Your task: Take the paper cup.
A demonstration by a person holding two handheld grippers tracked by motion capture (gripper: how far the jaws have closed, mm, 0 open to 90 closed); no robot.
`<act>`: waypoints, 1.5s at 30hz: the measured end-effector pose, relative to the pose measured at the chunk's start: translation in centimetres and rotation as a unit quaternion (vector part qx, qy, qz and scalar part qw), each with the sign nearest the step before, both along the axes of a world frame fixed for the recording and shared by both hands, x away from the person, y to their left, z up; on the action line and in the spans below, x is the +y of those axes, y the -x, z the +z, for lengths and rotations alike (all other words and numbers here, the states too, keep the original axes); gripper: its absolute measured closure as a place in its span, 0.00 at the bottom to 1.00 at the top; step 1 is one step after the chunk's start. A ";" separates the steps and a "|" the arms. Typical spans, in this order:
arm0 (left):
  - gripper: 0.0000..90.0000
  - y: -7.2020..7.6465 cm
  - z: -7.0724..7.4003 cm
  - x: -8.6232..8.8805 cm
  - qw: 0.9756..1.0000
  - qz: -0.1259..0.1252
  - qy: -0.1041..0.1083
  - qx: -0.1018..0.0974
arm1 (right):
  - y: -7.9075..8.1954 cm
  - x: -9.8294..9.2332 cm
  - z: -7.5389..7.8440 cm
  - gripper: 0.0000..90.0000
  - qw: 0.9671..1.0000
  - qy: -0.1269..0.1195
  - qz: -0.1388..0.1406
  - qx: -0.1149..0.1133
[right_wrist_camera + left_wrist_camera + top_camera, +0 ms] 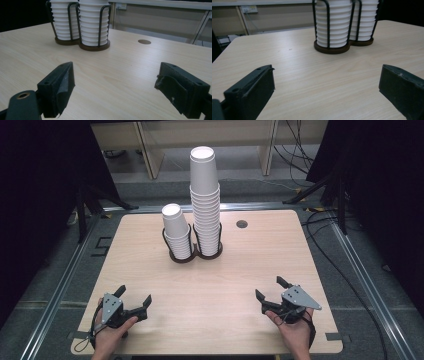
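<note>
A: Where are the cups?

B: In the middle of the surface (210, 290), toward the far side. There is a short stack of cups (176, 232) and a tall stack of cups (205, 202). They sit side by side in a black wire holder (196, 254) with two round bases that touch.

A: Is the holder near an edge?

B: No. There is bare wood all around it. A small round hole (242, 224) is in the surface to the right of the tall stack, closer to the far edge.

A: And the hands?

B: The left hand-held gripper (134, 298) is near the front left corner. Its jaws are wide apart and nothing is between them. The right hand-held gripper (270, 288) is near the front right corner. Its jaws are wide too, with nothing in them.

A: Are they close to the cups?

B: No, well apart. A big patch of bare wood lies between each one and the holder, and between the two of them.
</note>
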State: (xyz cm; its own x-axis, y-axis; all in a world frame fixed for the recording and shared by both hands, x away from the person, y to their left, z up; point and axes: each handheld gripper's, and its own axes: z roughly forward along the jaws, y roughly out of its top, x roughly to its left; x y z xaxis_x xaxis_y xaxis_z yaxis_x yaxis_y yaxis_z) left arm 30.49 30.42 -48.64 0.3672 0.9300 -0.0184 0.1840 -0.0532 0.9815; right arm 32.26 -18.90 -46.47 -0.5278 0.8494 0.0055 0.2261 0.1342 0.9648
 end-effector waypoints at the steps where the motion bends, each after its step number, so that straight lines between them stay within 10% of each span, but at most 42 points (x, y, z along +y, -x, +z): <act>1: 0.00 -0.3 0.3 -0.2 1.000 -0.004 0.001 -0.008 | -0.1 -0.1 0.2 0.17 1.000 0.009 -0.007 -0.008; 14: 0.00 -4.0 5.0 -3.1 0.996 -0.055 -0.013 -0.068 | -2.6 1.4 2.4 0.17 1.000 -0.014 0.007 -0.021; 26: 0.00 -7.2 8.2 -5.6 0.992 -0.080 -0.044 -0.091 | -5.9 4.7 6.0 0.17 0.997 0.019 0.029 -0.063; 45: 0.00 -13.4 13.2 -11.7 0.986 -0.114 -0.052 -0.114 | -11.9 8.2 13.3 0.17 0.993 -0.005 0.062 -0.099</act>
